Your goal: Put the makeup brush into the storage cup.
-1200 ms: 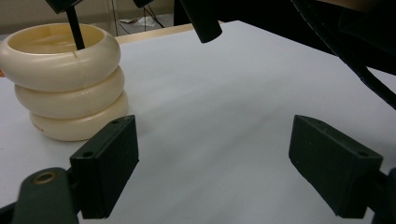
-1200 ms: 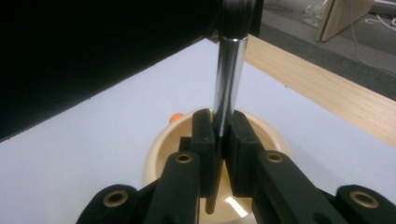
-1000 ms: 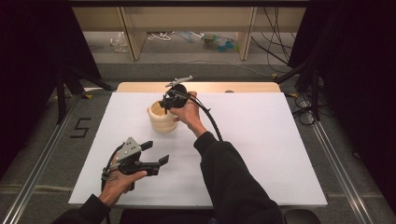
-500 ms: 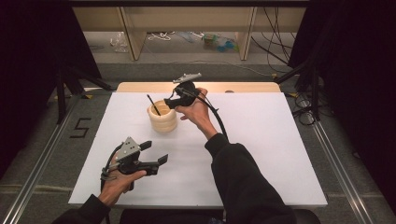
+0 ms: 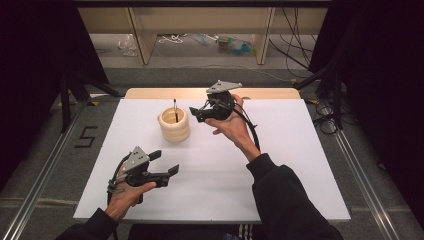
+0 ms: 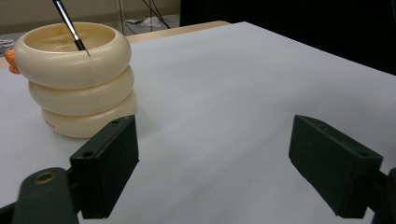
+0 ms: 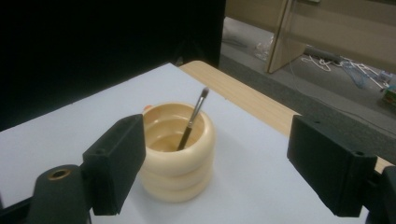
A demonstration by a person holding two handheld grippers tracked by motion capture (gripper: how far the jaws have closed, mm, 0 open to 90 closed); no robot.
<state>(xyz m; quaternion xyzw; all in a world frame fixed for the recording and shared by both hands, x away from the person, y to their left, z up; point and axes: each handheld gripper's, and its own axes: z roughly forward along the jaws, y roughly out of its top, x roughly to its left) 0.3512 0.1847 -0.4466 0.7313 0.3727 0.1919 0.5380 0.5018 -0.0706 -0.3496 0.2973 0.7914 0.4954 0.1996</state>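
A cream pot (image 5: 174, 128) of three stacked rings stands on the white table (image 5: 300, 150), left of centre at the back. A thin black brush (image 5: 176, 109) leans inside it, bristles up. My right gripper (image 5: 196, 115) hovers just right of the pot, jaws pointing at it. Its jaws have just been opening and nothing is between them. In the right gripper view the pot (image 7: 180, 158) and brush (image 7: 192, 120) lie beyond the gripper (image 7: 215, 154). My left gripper (image 5: 165, 162) rests open near the front left. The left gripper view has the pot (image 6: 79, 84) and brush (image 6: 70, 25) ahead of the gripper (image 6: 212, 154).
A wooden strip (image 5: 270, 93) borders the table's far edge. Metal rails (image 5: 360, 175) run along both sides on the floor. Wooden shelf legs (image 5: 263, 35) and loose cables (image 5: 300, 45) lie behind the table. A small orange knob (image 6: 10, 60) sticks out of the pot's side.
My right gripper let go of the brush, which now leans in the pot, and drew back right and upward with its jaws spread. The left gripper stayed put.
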